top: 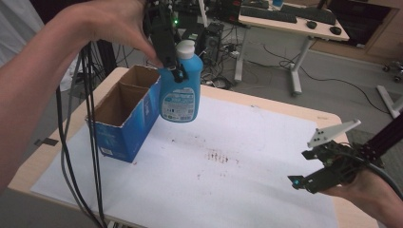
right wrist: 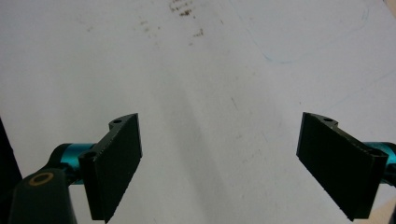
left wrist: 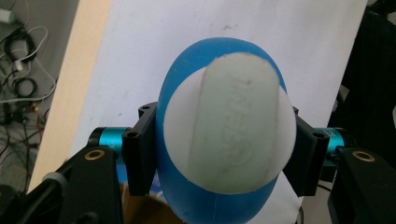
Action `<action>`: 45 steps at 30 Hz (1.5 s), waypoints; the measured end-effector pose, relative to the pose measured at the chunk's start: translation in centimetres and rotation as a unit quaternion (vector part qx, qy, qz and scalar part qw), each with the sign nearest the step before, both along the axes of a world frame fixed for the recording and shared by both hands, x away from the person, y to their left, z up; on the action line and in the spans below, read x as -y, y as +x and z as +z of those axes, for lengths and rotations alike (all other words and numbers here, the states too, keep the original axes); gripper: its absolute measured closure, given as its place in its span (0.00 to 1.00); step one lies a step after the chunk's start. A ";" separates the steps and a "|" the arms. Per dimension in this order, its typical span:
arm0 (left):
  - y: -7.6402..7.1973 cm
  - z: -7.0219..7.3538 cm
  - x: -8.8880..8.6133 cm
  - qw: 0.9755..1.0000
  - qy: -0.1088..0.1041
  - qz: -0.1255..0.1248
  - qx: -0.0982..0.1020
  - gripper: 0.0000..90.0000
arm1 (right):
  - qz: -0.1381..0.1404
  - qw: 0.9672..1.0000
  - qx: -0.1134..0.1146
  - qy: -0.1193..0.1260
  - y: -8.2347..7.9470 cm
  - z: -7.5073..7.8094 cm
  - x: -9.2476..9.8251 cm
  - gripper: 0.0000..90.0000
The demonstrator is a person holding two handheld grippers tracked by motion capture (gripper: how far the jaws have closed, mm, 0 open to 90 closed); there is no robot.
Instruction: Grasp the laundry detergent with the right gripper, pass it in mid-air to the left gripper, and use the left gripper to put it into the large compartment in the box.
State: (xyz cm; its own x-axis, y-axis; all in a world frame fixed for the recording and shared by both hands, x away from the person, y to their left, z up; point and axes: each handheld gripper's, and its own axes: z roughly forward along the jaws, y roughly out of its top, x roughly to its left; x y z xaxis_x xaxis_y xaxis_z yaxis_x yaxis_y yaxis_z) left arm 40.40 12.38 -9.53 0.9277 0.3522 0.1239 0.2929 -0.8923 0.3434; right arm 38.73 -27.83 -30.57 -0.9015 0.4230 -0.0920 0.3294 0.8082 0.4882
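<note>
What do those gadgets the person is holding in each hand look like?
Both are black, with two flat rectangular jaws on turquoise metal rods and brass-coloured screws. The right gripper carries a pale three-cornered plate on top and a small teal light. Black cables trail from the left gripper. Both forearms are bare.

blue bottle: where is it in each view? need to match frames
High view: blue bottle hangs upper centre, gripped near its neck by the left tool, beside the cardboard box.
Left gripper view: centre, seen cap-first, between the jaws.
Right gripper view: not in it; the right tool is open.
Shared landmark: the stained white sheet.
</note>
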 end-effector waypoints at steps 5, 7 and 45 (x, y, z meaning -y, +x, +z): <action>0.1 1.4 -3.2 0.999 -0.007 0.037 0.005 0.42 | -0.006 1.000 -0.001 -0.021 -0.1 -0.5 -0.1 0.15; 0.1 1.7 -4.5 0.999 -0.008 0.050 0.004 0.42 | -0.003 1.000 -0.003 -0.021 -0.1 -0.6 -0.1 0.15; 0.4 -4.9 -13.1 0.986 0.022 0.168 -0.008 0.42 | -0.006 0.999 0.005 -0.040 0.1 -1.2 -0.3 0.15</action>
State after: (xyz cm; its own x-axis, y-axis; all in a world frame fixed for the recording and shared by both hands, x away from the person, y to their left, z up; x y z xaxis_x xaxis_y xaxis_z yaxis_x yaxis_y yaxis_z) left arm 40.80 25.44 -14.47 0.7620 0.6339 0.1321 0.5790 -0.7584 0.2995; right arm 38.82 -27.52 -31.76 -0.8950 0.4251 -0.1350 0.3354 0.8410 0.4246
